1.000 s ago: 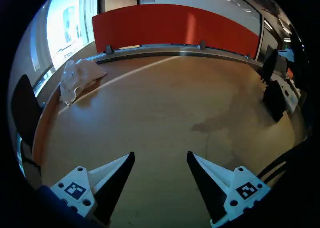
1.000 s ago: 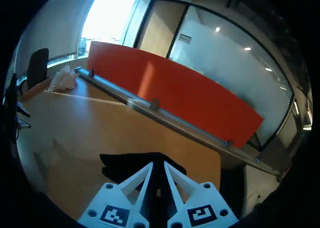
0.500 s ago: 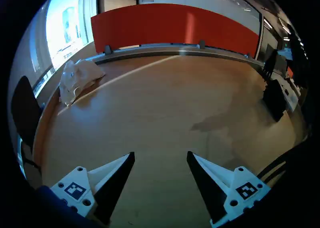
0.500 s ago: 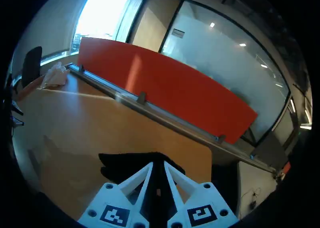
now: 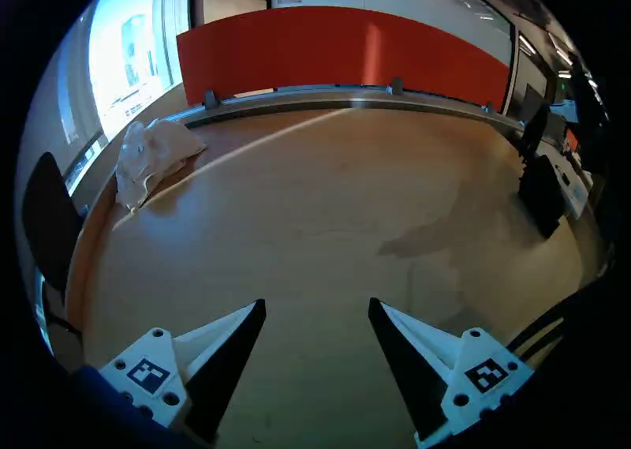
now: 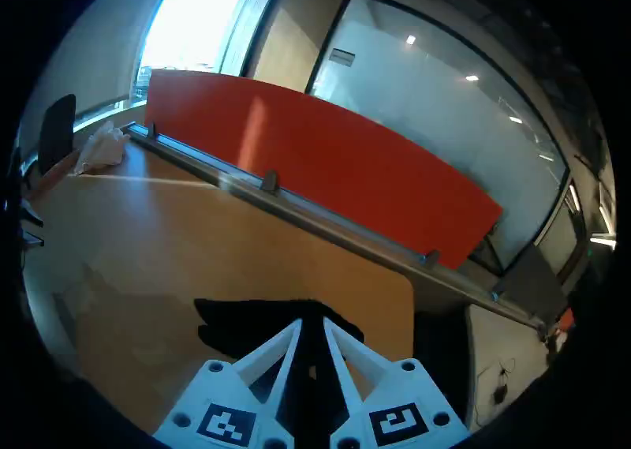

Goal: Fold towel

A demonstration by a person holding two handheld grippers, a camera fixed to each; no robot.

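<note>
Where the right gripper view looks along its own fingers, the right hand-held gripper (image 6: 314, 323) is seen drawn almost fully together. Only a narrow slit is left between the jaws, and the dark towel (image 6: 237, 327) is pinched in it. The towel is seen as a black, uneven patch just ahead of the fingertips, above the near part of the wooden tabletop (image 6: 181, 236). Whether it is lifted or lies flat on the wood cannot be told. A red partition (image 6: 315, 165) is set along the far edge of the tabletop, with a metal rail (image 6: 315, 216) at its foot. A white crumpled heap (image 6: 101, 147) is seen far off at the left end, near a black chair (image 6: 57, 129).

In the left gripper view, the left hand-held gripper (image 5: 315, 302) is held wide open above bare wood, and nothing is gripped between its fingers. The white crumpled heap lies well apart from it, near the far left edge of the tabletop. At the right edge a dark shape (image 5: 540, 192) is seen, too unclear to be identified.
</note>
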